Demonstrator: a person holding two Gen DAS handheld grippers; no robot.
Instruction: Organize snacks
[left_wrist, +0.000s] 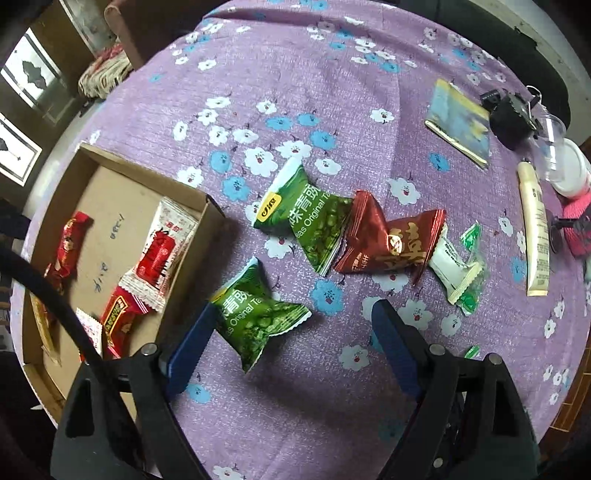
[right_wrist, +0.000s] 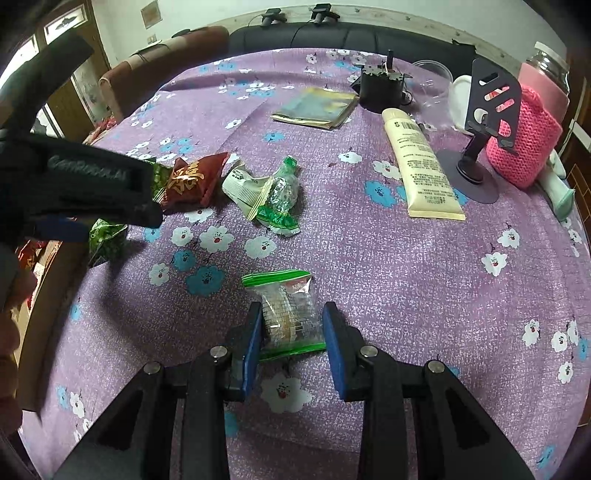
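Observation:
My left gripper (left_wrist: 293, 312) hangs open over the purple flowered cloth. A green pea packet (left_wrist: 258, 317) lies between its blue pads, close against the left one. Beyond it lie a second green pea packet (left_wrist: 306, 218), a dark red packet (left_wrist: 391, 243) and a white packet (left_wrist: 450, 266). A cardboard box (left_wrist: 147, 173) at the left holds several red and white snacks. My right gripper (right_wrist: 291, 314) is shut on a clear packet with green edges (right_wrist: 284, 295), low over the cloth. Another clear green packet (right_wrist: 280, 195) lies farther out.
A cream tube (right_wrist: 417, 162), a booklet (right_wrist: 314, 107), a black phone stand (right_wrist: 480, 147), a pink knitted cover on a jar (right_wrist: 524, 140) and a small black box (right_wrist: 380, 85) stand at the back right. A dark sofa runs behind the table.

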